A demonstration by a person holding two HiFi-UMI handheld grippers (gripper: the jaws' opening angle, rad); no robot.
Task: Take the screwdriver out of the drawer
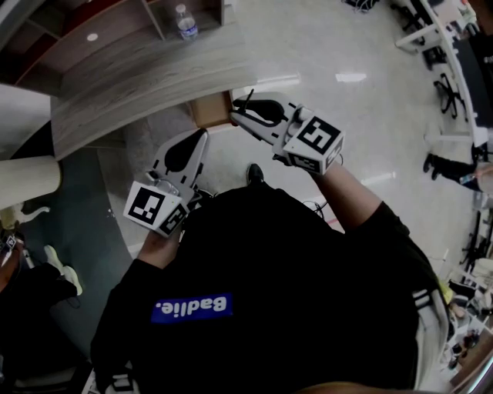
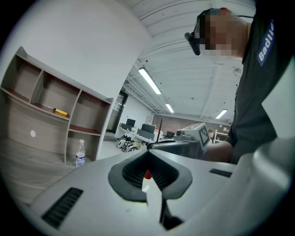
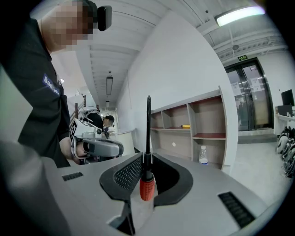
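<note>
My right gripper (image 3: 146, 159) is shut on a screwdriver (image 3: 147, 185) with a red ribbed handle. Its black shaft stands straight up between the pads. In the head view the right gripper (image 1: 236, 112) is held over the edge of a wooden counter (image 1: 131, 85), next to a brown open box shape (image 1: 209, 108) that may be the drawer. My left gripper (image 2: 147, 154) has its pads together at the tips; a small red spot shows in the hollow behind them. In the head view the left gripper (image 1: 203, 134) sits lower and to the left of the right one.
A wooden shelf unit (image 3: 203, 124) stands behind the counter, with a yellow tool (image 2: 60, 111) on one shelf. A water bottle (image 1: 185, 21) stands on the counter beside it. Desks and chairs (image 1: 447, 46) line the far right of the glossy floor.
</note>
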